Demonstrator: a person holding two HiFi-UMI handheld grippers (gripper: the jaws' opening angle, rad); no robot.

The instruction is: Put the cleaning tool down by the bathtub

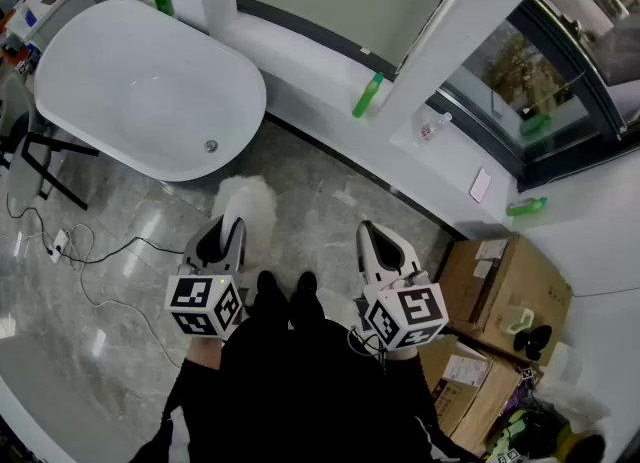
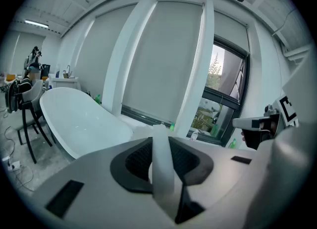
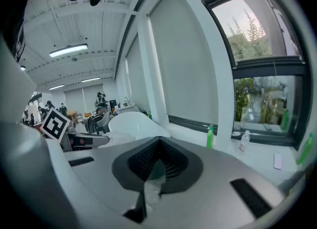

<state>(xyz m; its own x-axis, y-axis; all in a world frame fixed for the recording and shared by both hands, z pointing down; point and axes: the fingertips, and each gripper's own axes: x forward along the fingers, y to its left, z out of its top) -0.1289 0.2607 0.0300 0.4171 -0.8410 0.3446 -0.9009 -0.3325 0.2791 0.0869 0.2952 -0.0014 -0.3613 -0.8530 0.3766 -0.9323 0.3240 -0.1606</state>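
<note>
The white oval bathtub (image 1: 150, 91) stands at the upper left on the grey marble floor, and it also shows in the left gripper view as the bathtub (image 2: 84, 119). My left gripper (image 1: 234, 226) is shut on the cleaning tool, whose white fluffy head (image 1: 250, 199) hangs over the floor just right of the tub's near end. In the left gripper view the tool's white handle (image 2: 161, 159) stands upright, clamped between the jaws. My right gripper (image 1: 372, 233) hovers apart to the right, its jaws together and holding nothing I can make out.
A white window ledge (image 1: 330, 71) runs behind the tub, with a green bottle (image 1: 367, 95) and a clear bottle (image 1: 432, 128) on it. Cardboard boxes (image 1: 505, 291) sit at the right. A cable and power strip (image 1: 60, 243) lie on the floor at the left, near a black chair frame (image 1: 45, 156).
</note>
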